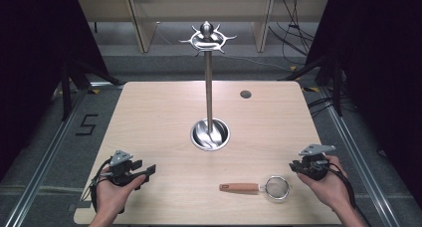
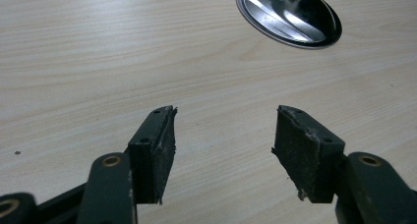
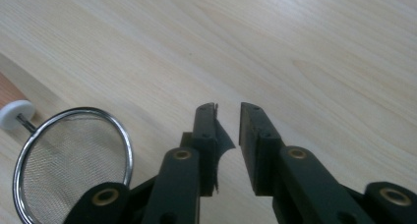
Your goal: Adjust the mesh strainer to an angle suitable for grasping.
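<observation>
Left gripper (image 2: 223,135): jaws wide apart, nothing between them, low over the table (image 1: 164,112). Stand (image 1: 209,87): round steel base ahead and to that gripper's right, pole upright.

Right gripper (image 3: 227,130): jaws nearly together with a narrow gap, holding nothing. Strainer (image 3: 69,160): lies flat on the table just left of those jaws, not touching, its wooden handle pointing away from them.

Light wood table (image 1: 149,117), round dark cap (image 1: 245,94) at far right. Steel stand (image 1: 209,87) upright in center, round shiny base (image 1: 210,134), hook crown (image 1: 207,38) on top. Small mesh strainer (image 1: 276,188) w/ wood handle (image 1: 239,187) lying near edge, right side. Floor mark "5" (image 1: 85,124) left of table.
</observation>
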Demonstrator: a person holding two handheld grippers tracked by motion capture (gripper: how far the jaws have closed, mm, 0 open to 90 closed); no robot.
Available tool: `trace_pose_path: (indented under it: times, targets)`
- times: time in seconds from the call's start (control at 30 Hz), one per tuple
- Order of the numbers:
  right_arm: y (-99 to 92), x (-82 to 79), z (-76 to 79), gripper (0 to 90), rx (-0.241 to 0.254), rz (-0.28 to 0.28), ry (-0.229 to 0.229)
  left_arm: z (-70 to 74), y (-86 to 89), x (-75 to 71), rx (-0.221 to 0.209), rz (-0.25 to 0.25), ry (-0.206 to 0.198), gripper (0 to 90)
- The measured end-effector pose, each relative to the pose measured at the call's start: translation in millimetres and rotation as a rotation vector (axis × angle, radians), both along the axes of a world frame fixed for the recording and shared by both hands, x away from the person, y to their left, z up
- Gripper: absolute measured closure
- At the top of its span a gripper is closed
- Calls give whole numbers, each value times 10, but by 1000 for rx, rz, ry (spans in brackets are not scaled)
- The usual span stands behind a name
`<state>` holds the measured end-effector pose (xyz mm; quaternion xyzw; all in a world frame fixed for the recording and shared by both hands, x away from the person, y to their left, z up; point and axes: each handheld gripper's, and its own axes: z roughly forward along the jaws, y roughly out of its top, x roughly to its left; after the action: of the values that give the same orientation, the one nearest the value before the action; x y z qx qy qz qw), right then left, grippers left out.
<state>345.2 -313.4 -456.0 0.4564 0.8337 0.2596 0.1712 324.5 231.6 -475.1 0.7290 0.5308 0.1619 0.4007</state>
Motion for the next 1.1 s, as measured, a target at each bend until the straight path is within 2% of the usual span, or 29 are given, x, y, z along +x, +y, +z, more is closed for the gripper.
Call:
trace_pose_path:
  times: [0.07,0.1,0.13,0.17,0.2,0.23,0.27,0.33,0.4,0.5,0.53,0.6,0.77,0.8,0.83,0.87,0.9,0.97,1.0,1.03,1.07,1.1]
  targets:
    - [7,-2,16,758,-5,19,-32,-9,-26,13,-29,16,-5,398]
    - [38,-25,34,757,1,7,-23,-8,-30,15,-29,19,-6,398]
    - [30,-13,42,762,-18,48,-57,-7,-33,20,-24,12,-10,397]
    - [84,-51,75,780,0,43,-46,-7,-34,21,-24,10,-9,397]
    - [99,-61,86,793,-10,62,-60,-6,-37,21,-22,11,-8,397]
    - [136,-84,108,805,1,55,-56,-2,-24,21,-3,-1,-1,397]
    - [150,-81,122,822,-18,102,-82,4,-14,21,11,-13,4,396]
    - [247,-125,157,866,-12,131,-83,0,-46,24,-16,10,-9,397]
    - [350,-160,188,900,-10,177,-73,-3,-50,28,-19,8,-14,397]
    - [539,-212,181,900,13,226,-69,-2,-45,31,-17,1,-9,397]
    - [595,-232,191,900,11,247,-44,-1,-44,30,-14,1,-8,397]
    - [707,-248,184,900,6,294,-34,4,-46,24,-9,9,-7,397]
    - [995,-323,174,900,2,382,37,3,-41,27,-13,6,-12,396]
    - [1037,-339,163,900,-11,382,43,4,-40,27,-11,7,-11,396]
    - [1095,-356,148,900,-28,413,65,2,-45,28,-14,8,-12,396]
    - [1133,-366,128,900,-40,425,68,3,-43,29,-9,5,-10,396]
    - [1173,-359,103,900,-67,462,67,-4,-47,33,-16,4,-14,397]
    - [1263,-362,56,900,-95,516,93,-3,-46,34,-14,-3,-13,396]
    - [1337,-382,24,900,-88,505,119,-7,-48,36,-19,-3,-10,396]
    - [1392,-374,-3,900,-95,544,127,-8,-51,36,-21,-1,-11,396]
    - [1449,-383,-24,900,-101,544,144,-8,-49,36,-20,-3,-10,396]
    - [1507,-377,-54,900,-109,571,145,-4,-45,34,-13,-4,-12,396]
